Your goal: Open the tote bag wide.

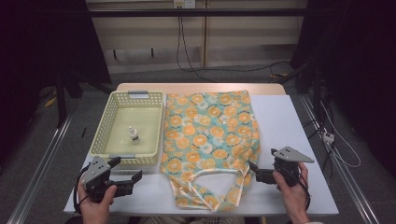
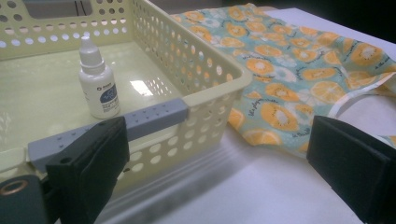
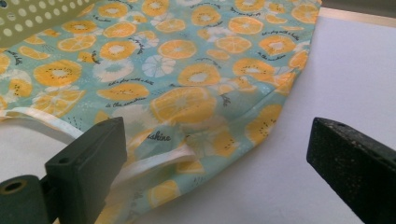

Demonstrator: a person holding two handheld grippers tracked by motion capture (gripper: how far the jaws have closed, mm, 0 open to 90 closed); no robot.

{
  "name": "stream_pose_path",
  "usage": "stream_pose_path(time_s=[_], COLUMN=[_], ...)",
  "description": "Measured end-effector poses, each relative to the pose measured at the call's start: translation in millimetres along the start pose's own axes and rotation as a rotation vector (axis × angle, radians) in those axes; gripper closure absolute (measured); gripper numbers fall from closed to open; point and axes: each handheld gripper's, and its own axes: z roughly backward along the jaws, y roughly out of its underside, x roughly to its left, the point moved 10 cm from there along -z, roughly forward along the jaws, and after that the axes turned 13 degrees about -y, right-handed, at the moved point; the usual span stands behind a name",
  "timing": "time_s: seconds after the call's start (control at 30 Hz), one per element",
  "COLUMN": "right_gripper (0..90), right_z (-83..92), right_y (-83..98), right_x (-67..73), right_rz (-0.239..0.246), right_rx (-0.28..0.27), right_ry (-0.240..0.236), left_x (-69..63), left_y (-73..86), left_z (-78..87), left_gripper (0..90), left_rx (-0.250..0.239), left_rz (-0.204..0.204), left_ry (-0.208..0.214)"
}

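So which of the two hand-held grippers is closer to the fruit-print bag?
The right hand-held gripper, at the bag's handle corner; the left hand-held gripper sits by the basket.

Just ahead of the left tool (image 1: 125, 176), whose jaws stand wide with nothing between them, the near wall of the basket (image 1: 122, 160) with its grey handle (image 2: 112, 128) bars the way at table height, while above the rim the basket is open down to the bottle (image 2: 98, 85) standing near its middle. To that tool's right, a strip of bare table (image 2: 261, 186) runs between the basket and the bag (image 1: 210, 135). Ahead of the right tool (image 1: 257, 171), jaws likewise wide, lie the bag's edge and a white strap (image 3: 154, 163), flat and low, and to its right the table (image 3: 355, 74) lies bare.
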Motion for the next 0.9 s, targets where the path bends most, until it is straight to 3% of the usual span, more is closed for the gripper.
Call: stream_pose_path(time_s=[0.57, 0.73, 0.9], right_gripper=[10.2, 14.6, 14.7], right_z=[-2.7, -8.4, -16.5], right_y=[-11.4, -15.0, -17.4], right_x=[13.2, 28.6, 58.3], right_rz=[0.033, 0.059, 0.099], right_rx=[0.013, 0.041, 0.093], right_ry=[-0.048, -0.101, -0.183], left_x=[-2.5, -2.9, -4.5], left_y=[1.1, 1.0, 1.3], left_z=[-1.3, -1.0, -2.7], left_gripper=[5.7, 5.7, 5.7], left_rx=[0.006, 0.005, 0.011], left_rz=[-0.004, -0.002, -0.012], left_ry=[0.003, 0.006, 0.014])
